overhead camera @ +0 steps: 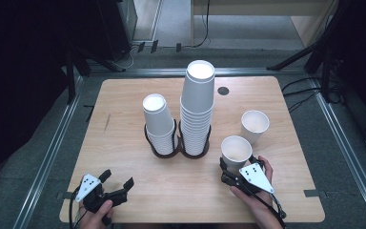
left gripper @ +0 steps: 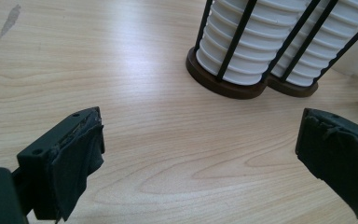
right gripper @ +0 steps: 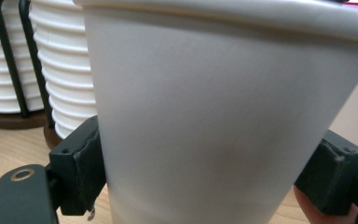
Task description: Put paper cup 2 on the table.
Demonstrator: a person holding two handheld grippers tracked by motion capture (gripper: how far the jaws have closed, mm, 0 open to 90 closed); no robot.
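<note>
Right gripper (overhead camera: 237, 168) jaws closed on the near loose cup (overhead camera: 236, 150), upright on the surface (overhead camera: 124, 105) right of the two caged cup stacks (overhead camera: 198, 107) — grasp step, likely. Second loose cup (overhead camera: 254, 125) just behind. Left gripper (overhead camera: 116, 182) jaws open, empty, near-left. Next: lift straight, squeeze lightly — thin wall.

This looks like a lab or recording studio set up for staged work. A single wooden table (overhead camera: 124, 102) stands on grey carpet (overhead camera: 248, 28), framed by metal floor rails (overhead camera: 52, 152). Black tripod legs (overhead camera: 298, 57) and loose cables (overhead camera: 310, 90) crowd its dark edges, and pale wooden furniture (overhead camera: 262, 9) sits behind.
</note>
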